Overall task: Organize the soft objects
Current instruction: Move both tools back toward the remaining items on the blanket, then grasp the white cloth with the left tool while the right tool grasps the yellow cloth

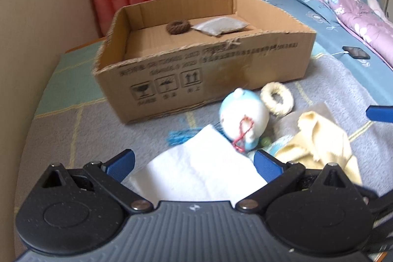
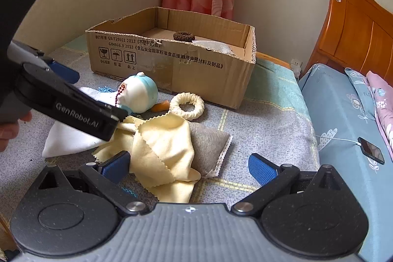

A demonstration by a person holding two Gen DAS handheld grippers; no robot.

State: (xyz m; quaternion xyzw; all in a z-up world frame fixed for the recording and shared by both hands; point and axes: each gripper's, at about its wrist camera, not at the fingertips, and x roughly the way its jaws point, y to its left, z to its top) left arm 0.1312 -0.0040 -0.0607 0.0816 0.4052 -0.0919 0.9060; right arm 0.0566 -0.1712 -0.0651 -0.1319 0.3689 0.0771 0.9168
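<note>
in the cardboard box (image 2: 172, 70) at 12 o'clock there's only a brown knitted ring (image 1: 178, 27) and a flat grey pouch (image 1: 219, 26) so far, so i'd say it's early days. still out on the blanket are the smooth round plush toy (image 2: 140, 92), fuzzy cream ring (image 2: 187, 105), white pad (image 1: 196, 168), crumpled zigzag-edged yellow cloth (image 2: 159, 144) and coarse grey sachet (image 2: 208, 144). left gripper (image 1: 194, 161) has its jaws wide around the white pad, right gripper (image 2: 189, 163) has wide empty jaws over the yellow cloth.
</note>
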